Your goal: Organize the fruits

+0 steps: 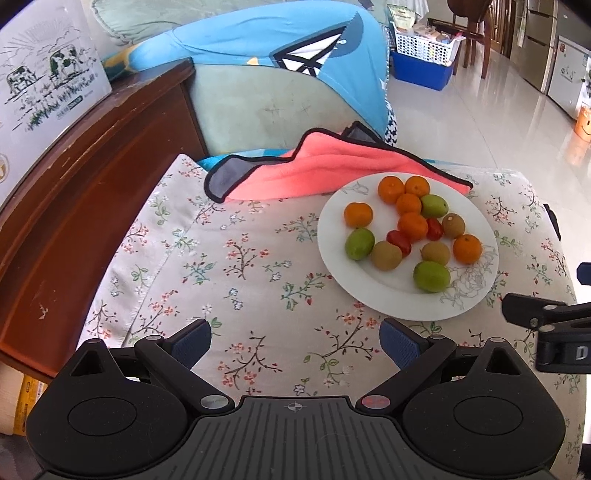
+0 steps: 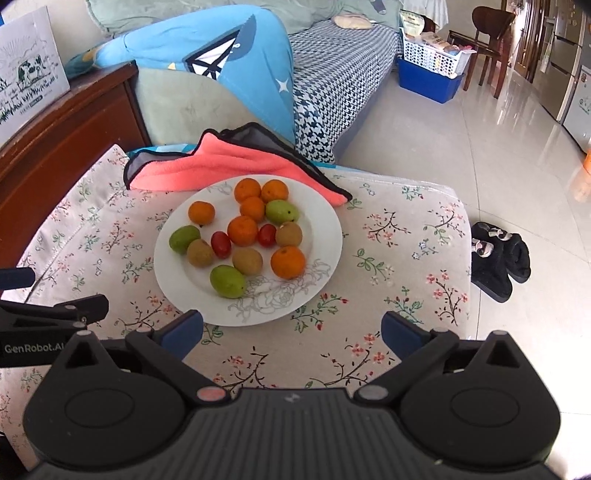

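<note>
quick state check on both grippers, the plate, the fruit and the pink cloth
left gripper: open, empty, above the tablecloth, short of the plate
right gripper: open, empty, at the plate's near rim
plate: upright on the tablecloth, loaded with fruit
fruit: mixed on the plate, not grouped by kind, none gripped
pink cloth: crumpled, behind the plate, its edge at the far rim

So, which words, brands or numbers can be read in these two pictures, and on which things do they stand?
"GenRobot.AI": white print on the side of the left gripper, last letter cut by an arm.
"D": single white letter on the right gripper, the rest out of frame.
Green print under the cows on the white carton: too blurred to read.
Green package behind the basket: unreadable.
</note>
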`<action>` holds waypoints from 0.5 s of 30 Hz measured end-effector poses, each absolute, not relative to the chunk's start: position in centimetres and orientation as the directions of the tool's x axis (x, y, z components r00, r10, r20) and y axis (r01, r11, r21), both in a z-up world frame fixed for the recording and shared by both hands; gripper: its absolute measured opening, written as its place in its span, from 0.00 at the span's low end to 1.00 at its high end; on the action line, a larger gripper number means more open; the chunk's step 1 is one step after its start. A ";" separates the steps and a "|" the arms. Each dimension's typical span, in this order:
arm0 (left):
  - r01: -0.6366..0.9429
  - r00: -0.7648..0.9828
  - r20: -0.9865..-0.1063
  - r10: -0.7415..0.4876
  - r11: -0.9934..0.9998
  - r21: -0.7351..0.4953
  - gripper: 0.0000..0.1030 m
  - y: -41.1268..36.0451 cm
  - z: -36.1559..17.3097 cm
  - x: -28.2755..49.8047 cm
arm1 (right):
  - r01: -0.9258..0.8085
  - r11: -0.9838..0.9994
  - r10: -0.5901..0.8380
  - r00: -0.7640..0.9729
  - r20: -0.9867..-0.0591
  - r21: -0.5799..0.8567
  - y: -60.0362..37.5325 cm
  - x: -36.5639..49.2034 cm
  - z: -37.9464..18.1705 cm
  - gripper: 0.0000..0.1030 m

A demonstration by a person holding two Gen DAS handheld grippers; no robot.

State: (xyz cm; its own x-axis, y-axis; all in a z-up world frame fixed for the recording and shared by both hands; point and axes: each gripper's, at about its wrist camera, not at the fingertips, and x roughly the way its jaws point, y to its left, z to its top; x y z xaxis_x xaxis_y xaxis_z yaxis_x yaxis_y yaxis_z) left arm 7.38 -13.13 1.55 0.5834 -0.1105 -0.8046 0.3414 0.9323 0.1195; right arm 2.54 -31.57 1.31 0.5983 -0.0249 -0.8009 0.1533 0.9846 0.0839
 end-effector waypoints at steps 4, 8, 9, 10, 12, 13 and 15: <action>0.343 0.585 -0.804 -0.106 0.931 0.127 0.96 -13.6 1.4 7.5 | 0.159 0.985 -0.038 0.584 -0.811 0.068 -31.4 2.9 0.8 0.99; 0.339 0.579 -0.810 -0.091 0.931 0.138 0.96 -13.9 1.0 7.6 | 0.151 0.987 -0.038 0.578 -0.815 0.061 -31.2 3.0 0.5 0.99; 0.339 0.578 -0.811 -0.087 0.930 0.142 0.96 -14.0 0.9 7.7 | 0.148 0.987 -0.037 0.577 -0.816 0.059 -31.2 3.0 0.4 0.99; 0.340 0.578 -0.811 -0.084 0.929 0.146 0.96 -14.1 0.8 7.7 | 0.145 0.988 -0.038 0.576 -0.817 0.057 -31.1 3.0 0.4 0.99; 0.341 0.579 -0.811 -0.083 0.928 0.148 0.96 -14.3 0.8 7.7 | 0.140 0.989 -0.037 0.576 -0.817 0.054 -30.9 3.1 0.4 0.99; 0.343 0.579 -0.811 -0.085 0.928 0.148 0.96 -14.4 0.8 7.7 | 0.138 0.989 -0.035 0.575 -0.817 0.054 -30.9 3.1 0.3 0.99; 0.340 0.582 -0.809 -0.079 0.928 0.154 0.96 -14.5 0.7 7.6 | 0.135 0.989 -0.033 0.570 -0.821 0.054 -30.8 3.2 0.2 0.99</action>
State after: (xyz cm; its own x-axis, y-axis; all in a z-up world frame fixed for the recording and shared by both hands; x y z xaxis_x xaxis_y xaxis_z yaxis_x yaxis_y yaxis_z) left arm 7.63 -14.49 0.73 0.5824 -0.0793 -0.8090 0.3404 0.9276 0.1541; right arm 3.23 -30.83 0.18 0.5699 -0.0328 -0.8211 0.1350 0.9894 0.0542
